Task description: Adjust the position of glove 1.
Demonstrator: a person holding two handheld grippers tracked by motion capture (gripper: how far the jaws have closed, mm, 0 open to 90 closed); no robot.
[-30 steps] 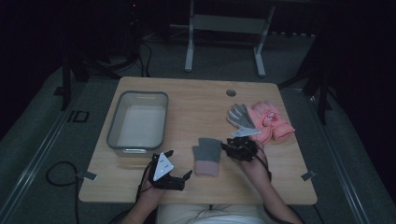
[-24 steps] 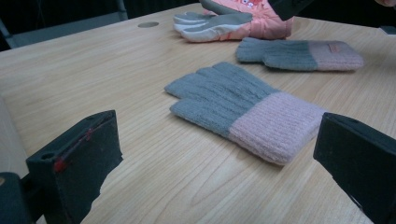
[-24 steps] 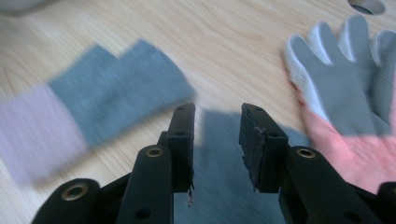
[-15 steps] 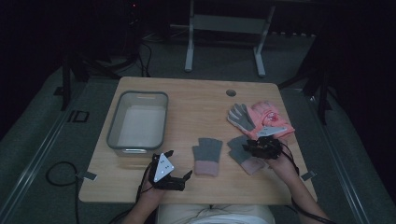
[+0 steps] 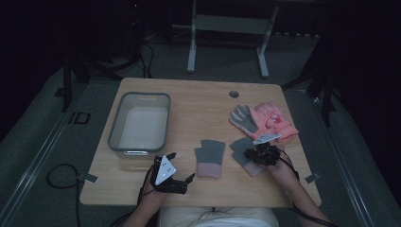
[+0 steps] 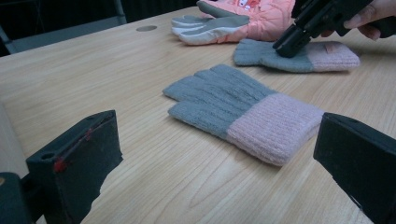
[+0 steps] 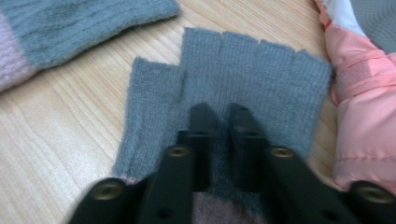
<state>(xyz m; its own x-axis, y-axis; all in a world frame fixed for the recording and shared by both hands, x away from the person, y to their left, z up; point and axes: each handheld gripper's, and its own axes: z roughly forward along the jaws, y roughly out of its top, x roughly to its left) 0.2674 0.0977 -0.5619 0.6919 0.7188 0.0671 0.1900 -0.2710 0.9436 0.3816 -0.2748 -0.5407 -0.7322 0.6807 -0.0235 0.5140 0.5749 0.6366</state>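
Note:
Two grey knit gloves with pink cuffs lie flat near the table's front. One glove (image 5: 210, 156) (image 6: 243, 114) (image 7: 70, 23) lies at the centre, the other (image 5: 241, 150) (image 6: 299, 58) (image 7: 261, 70) just to its right. My right gripper (image 5: 253, 154) (image 7: 219, 112) (image 6: 289, 44) rests tips-down on the right glove's palm. Its jaws are nearly together and pinch the knit. My left gripper (image 5: 182, 165) (image 6: 219, 140) stands open near the front edge, left of the centre glove, with nothing between its jaws.
A pink padded glove (image 5: 276, 120) (image 6: 261, 18) (image 7: 359, 93) and a grey-palmed glove (image 5: 243, 118) (image 6: 210, 28) lie at the right rear, close to the right glove. A grey bin (image 5: 113, 127) stands at the left. A round hole (image 5: 234, 94) marks the back edge.
My right gripper moved right from the centre glove, bringing the second grey and pink glove with it, which now lies flat beside the first. The left gripper has not moved.

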